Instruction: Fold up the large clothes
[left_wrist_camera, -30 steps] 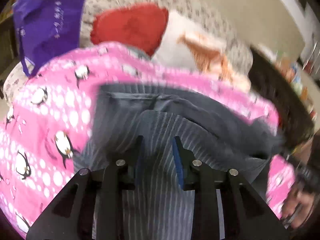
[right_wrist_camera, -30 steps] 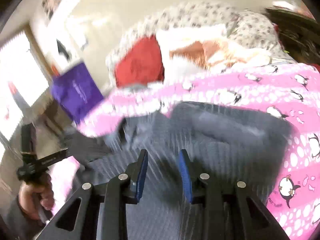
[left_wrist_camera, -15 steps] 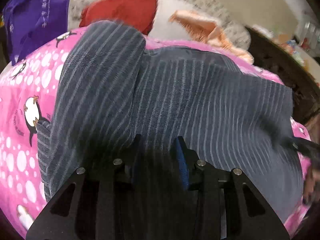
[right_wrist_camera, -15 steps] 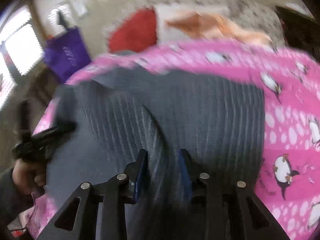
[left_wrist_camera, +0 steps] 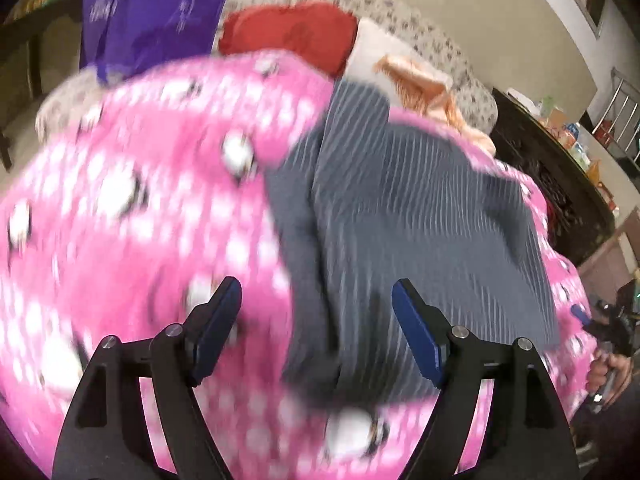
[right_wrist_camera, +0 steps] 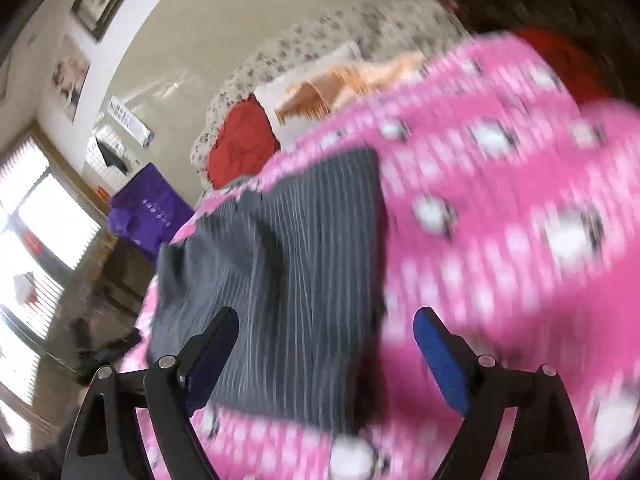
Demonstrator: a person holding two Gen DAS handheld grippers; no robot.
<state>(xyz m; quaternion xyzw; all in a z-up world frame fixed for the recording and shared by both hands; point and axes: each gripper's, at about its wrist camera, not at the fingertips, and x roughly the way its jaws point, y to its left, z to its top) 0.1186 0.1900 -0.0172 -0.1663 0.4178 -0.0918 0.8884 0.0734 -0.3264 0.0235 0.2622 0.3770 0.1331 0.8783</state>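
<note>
A grey striped garment (left_wrist_camera: 408,216) lies folded flat on a pink penguin-print blanket (left_wrist_camera: 132,216). It also shows in the right wrist view (right_wrist_camera: 288,264) on the same blanket (right_wrist_camera: 500,208). My left gripper (left_wrist_camera: 318,300) is open and empty, above the garment's near left edge. My right gripper (right_wrist_camera: 326,328) is open and empty, above the garment's near right edge. The right hand and its gripper (left_wrist_camera: 600,320) show at the far right of the left wrist view.
A red cushion (left_wrist_camera: 292,36), a white pillow with orange cloth (left_wrist_camera: 416,80) and a purple bag (left_wrist_camera: 156,12) lie beyond the blanket. A dark cabinet (left_wrist_camera: 556,184) stands at the right. Windows (right_wrist_camera: 36,248) are at the left of the right wrist view.
Both grippers were shut on the grey garment, laid it over onto the blanket, then opened and let it go. Both have pulled back from it.
</note>
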